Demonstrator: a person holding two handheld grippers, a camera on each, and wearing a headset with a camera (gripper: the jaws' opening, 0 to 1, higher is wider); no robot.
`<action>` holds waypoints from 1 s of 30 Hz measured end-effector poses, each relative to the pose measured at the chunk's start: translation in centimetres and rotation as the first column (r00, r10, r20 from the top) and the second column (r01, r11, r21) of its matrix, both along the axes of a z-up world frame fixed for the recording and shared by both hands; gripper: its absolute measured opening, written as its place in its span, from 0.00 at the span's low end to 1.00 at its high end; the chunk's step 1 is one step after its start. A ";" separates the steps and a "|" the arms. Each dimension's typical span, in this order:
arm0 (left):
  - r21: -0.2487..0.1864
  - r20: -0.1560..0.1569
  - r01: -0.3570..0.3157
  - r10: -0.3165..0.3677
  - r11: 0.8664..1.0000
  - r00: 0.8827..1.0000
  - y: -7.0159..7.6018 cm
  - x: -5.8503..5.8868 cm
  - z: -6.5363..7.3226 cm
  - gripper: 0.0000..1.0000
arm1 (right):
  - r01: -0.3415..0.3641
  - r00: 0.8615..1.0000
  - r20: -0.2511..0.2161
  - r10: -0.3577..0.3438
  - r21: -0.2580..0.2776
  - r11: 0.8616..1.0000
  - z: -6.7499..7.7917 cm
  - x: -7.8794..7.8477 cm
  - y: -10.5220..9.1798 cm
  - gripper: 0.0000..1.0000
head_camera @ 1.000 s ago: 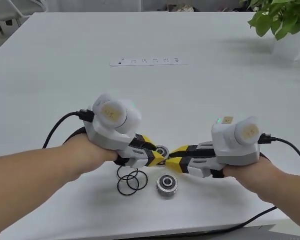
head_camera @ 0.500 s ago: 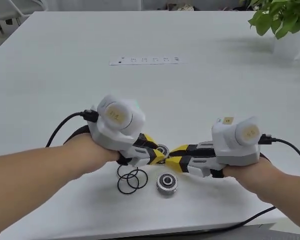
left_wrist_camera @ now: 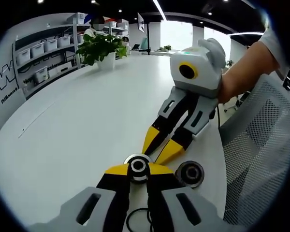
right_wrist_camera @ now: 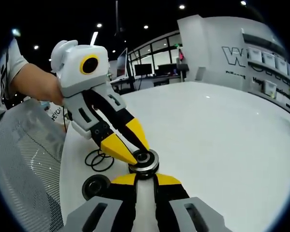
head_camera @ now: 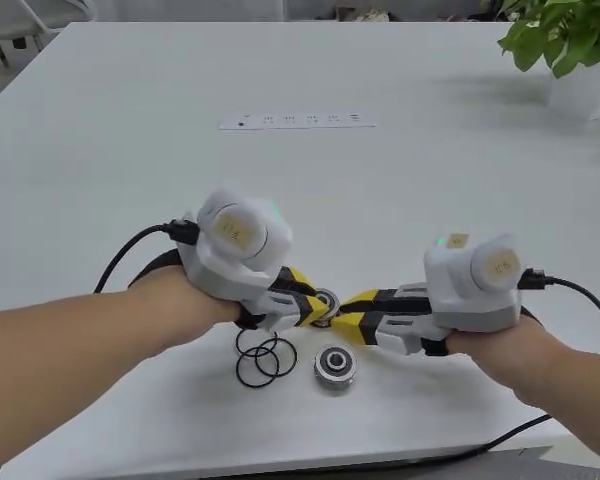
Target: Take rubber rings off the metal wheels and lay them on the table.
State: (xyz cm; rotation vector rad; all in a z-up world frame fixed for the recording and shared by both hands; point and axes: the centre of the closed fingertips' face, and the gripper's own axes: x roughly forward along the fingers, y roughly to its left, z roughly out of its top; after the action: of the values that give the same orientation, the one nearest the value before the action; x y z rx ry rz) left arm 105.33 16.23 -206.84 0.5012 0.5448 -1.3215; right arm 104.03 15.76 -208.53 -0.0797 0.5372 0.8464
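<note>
A small metal wheel with a dark rubber rim is held just above the table between both grippers. My left gripper is shut on it from the left, its yellow tips either side of the wheel. From the right, my right gripper pinches the wheel's near rim, jaws nearly together. A second wheel lies flat on the table just in front. Three loose black rubber rings lie overlapping to its left.
A white power strip lies mid-table, far beyond the grippers. A potted plant stands at the back right. Black cables trail from both grippers. The table's front edge is close behind the wheels. A mesh chair stands beside the table.
My left gripper has rolled and shifted slightly to the right. The wheel stays pinched between both grippers; the rings and second wheel have not moved.
</note>
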 end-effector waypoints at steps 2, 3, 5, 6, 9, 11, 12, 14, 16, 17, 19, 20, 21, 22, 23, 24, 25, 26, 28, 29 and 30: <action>0.001 -0.001 0.002 -0.002 1.000 1.000 0.0 0.0 0.0 0.08 | -0.001 1.000 0.002 0.001 -0.003 1.000 0.0 0.0 0.0 0.10; 0.001 -0.001 0.003 -0.003 1.000 1.000 0.0 0.0 0.0 0.08 | 0.000 1.000 0.001 0.000 -0.003 1.000 0.0 0.0 0.0 0.10; 0.000 -0.002 0.003 -0.003 1.000 1.000 0.0 0.0 0.0 0.08 | 0.004 1.000 -0.005 -0.004 0.003 1.000 0.0 0.0 0.0 0.10; 0.000 -0.001 0.003 -0.003 1.000 1.000 0.0 0.0 0.0 0.08 | 0.006 1.000 -0.010 -0.006 0.006 1.000 0.0 0.0 0.0 0.10; -0.001 0.001 0.002 -0.002 1.000 1.000 0.0 0.0 0.0 0.08 | 0.012 1.000 -0.017 -0.012 0.013 1.000 0.0 0.0 0.0 0.09; -0.001 0.002 0.001 -0.001 1.000 1.000 0.0 0.0 0.0 0.08 | 0.014 1.000 -0.022 -0.014 0.014 1.000 0.0 0.0 -0.1 0.08; -0.001 0.003 0.000 0.000 1.000 1.000 0.0 0.0 0.0 0.08 | 0.015 1.000 -0.024 -0.015 0.013 1.000 0.0 0.0 -0.1 0.07; -0.002 0.004 -0.001 0.001 1.000 1.000 0.0 -0.1 0.0 0.08 | 0.018 0.999 -0.031 -0.018 0.012 1.000 0.0 -0.1 -0.2 0.02; -0.002 0.006 -0.004 0.004 1.000 1.000 0.0 0.0 0.0 0.08 | 0.025 0.999 -0.037 -0.024 0.019 1.000 0.0 -0.1 -0.2 0.01; -0.001 0.007 -0.005 0.005 1.000 1.000 0.0 0.0 0.0 0.08 | 0.027 0.999 -0.038 -0.026 0.019 0.999 0.0 -0.1 -0.2 0.01; 0.001 0.011 -0.004 0.004 1.000 1.000 0.0 0.0 0.0 0.08 | 0.032 0.998 -0.046 -0.031 0.022 0.999 -0.1 -0.1 -0.2 0.01; 0.001 0.011 -0.004 0.004 1.000 1.000 0.0 -0.1 0.1 0.08 | 0.043 0.998 -0.056 -0.042 0.029 0.999 -0.1 -0.1 -0.3 0.00; 0.001 0.011 -0.003 0.003 1.000 1.000 0.0 -0.1 0.1 0.08 | 0.057 0.996 -0.071 -0.053 0.044 0.997 -0.1 0.0 -0.3 0.00; 0.002 0.012 -0.002 0.002 1.000 1.000 0.0 -0.1 0.1 0.08 | 0.075 0.994 -0.091 -0.068 0.067 0.995 -0.1 0.0 -0.3 0.00; 0.002 0.013 -0.002 0.002 1.000 1.000 0.0 -0.1 0.1 0.08 | 0.097 0.990 -0.115 -0.085 0.098 0.990 -0.1 0.0 -0.4 0.00; 0.003 0.015 -0.001 0.001 1.000 1.000 0.0 -0.1 0.0 0.08 | 0.108 0.988 -0.123 -0.094 0.108 0.988 -0.1 0.1 -0.5 0.00; 0.003 0.016 -0.002 0.002 1.000 1.000 0.0 -0.1 0.0 0.08 | 0.118 0.986 -0.135 -0.101 0.122 0.986 -0.1 0.0 -0.5 0.00; 0.003 0.018 -0.004 0.004 1.000 1.000 0.0 -0.1 0.0 0.08 | 0.125 0.984 -0.141 -0.106 0.130 0.984 -0.1 0.1 -0.5 0.00; 0.001 0.018 -0.007 0.007 1.000 1.000 0.0 -0.1 0.0 0.08 | 0.152 0.978 -0.169 -0.126 0.156 0.976 -0.1 0.1 -0.6 0.00; -0.001 0.018 -0.008 0.008 1.000 1.000 0.0 -0.1 0.0 0.08 | 0.163 0.975 -0.179 -0.133 0.167 0.972 -0.1 0.2 -0.6 0.00; -0.002 0.017 -0.009 0.009 1.000 1.000 0.0 -0.1 0.0 0.08 | 0.169 0.974 -0.182 -0.137 0.173 0.970 -0.1 0.2 -0.7 0.00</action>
State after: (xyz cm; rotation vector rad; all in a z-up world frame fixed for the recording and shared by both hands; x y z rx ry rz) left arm 105.25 16.25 -206.81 0.5077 0.5314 -1.3079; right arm 104.24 15.09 -208.63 0.2064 0.6120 0.7520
